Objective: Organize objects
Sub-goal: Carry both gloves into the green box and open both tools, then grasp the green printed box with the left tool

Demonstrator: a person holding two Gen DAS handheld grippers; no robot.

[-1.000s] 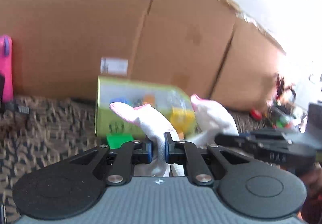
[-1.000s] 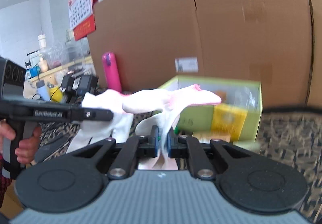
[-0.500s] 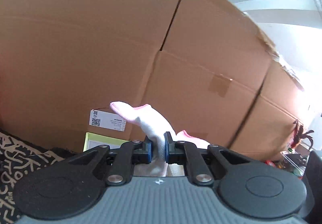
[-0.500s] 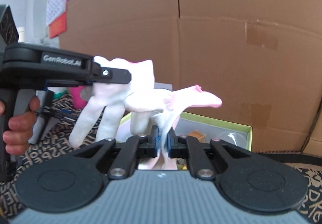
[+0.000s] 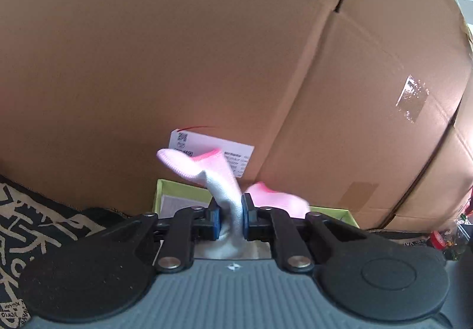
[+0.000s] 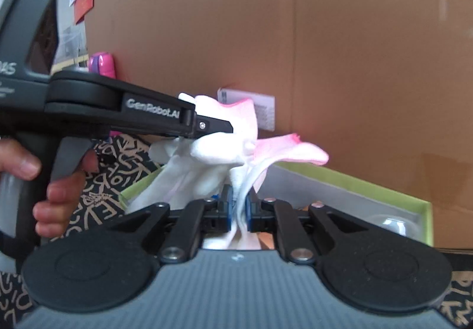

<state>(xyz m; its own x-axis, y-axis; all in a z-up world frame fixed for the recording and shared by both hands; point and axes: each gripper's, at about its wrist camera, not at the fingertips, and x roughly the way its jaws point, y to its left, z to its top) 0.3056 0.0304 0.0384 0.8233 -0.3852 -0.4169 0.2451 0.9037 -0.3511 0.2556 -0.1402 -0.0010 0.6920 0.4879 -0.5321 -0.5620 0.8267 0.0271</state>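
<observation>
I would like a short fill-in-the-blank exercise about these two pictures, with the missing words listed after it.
1. Each pair of tongs, left tongs and right tongs, grips a white and ___ sock.
2. The wall behind is made of ___ boxes.
3. The open box under the socks has a ___ rim.

Missing words: pink; cardboard; green

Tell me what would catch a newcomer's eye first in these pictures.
First, the white and pink socks, pinched in both claws, left and right, hanging over an open green box. The left claw's jaws have just been opening, with sock between them. Behind it all, big cardboard boxes fill the view, and a hand grips the left claw's handle at the right view's left edge.
</observation>
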